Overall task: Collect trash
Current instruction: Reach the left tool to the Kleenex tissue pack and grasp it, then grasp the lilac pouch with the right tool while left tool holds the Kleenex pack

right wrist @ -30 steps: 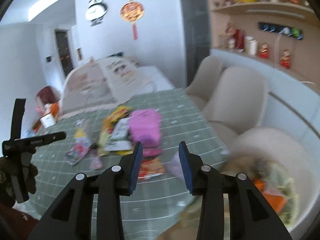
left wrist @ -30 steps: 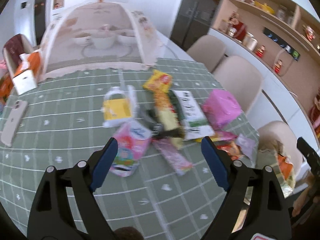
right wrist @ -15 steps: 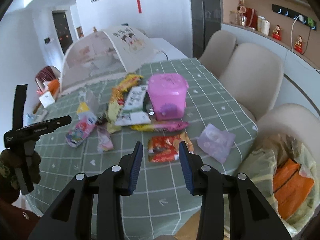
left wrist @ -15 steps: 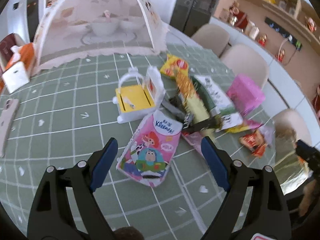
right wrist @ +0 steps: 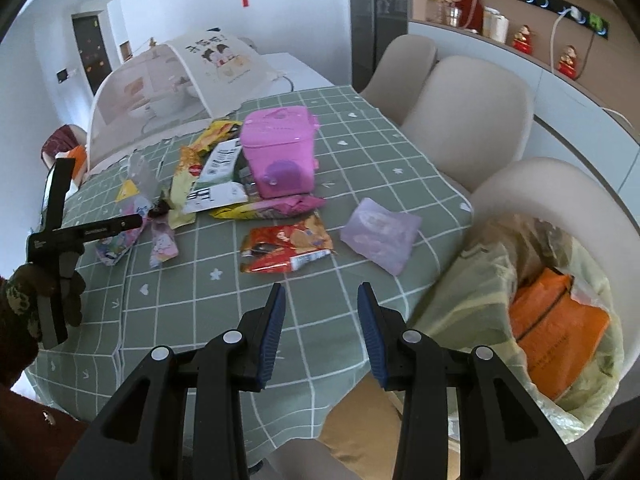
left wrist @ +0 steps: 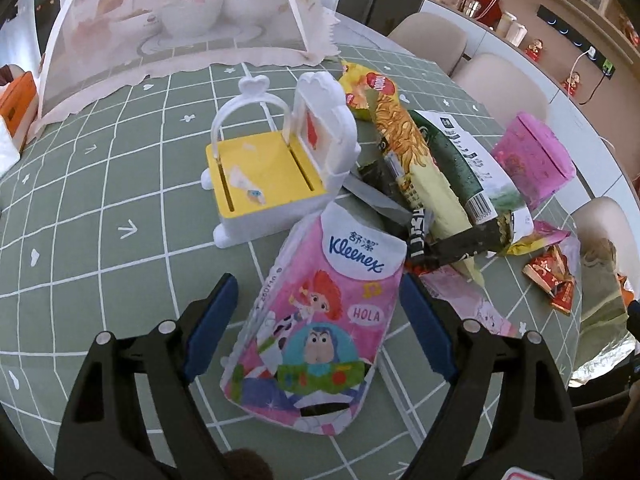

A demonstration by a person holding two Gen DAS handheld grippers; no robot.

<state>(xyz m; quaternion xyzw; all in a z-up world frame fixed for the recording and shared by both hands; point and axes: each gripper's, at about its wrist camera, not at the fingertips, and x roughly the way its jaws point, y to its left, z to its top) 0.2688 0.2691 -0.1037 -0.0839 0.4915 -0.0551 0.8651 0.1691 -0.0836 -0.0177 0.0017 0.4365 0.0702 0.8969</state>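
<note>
Left wrist view: the left gripper [left wrist: 318, 308] hangs with jaws wide, straddling the Kleenex pack [left wrist: 316, 322] without touching it. It looks light, soft and slippery; pinching across its middle seems best. The right gripper [right wrist: 321, 330] has jaws half open, empty.

tablecloth [left wrist: 100, 208]: matt green cloth, white grid | kleenex pack [left wrist: 316, 320]: glossy printed plastic film, crinkled | toy chair [left wrist: 276, 168]: smooth hard plastic, yellow and white | pink box [right wrist: 280, 152]: smooth plastic, far side | trash bag [right wrist: 480, 280]: thin translucent film, right | food cover [left wrist: 160, 20]: sheer mesh, far | gripper pads [right wrist: 274, 328]: ribbed blue
</note>
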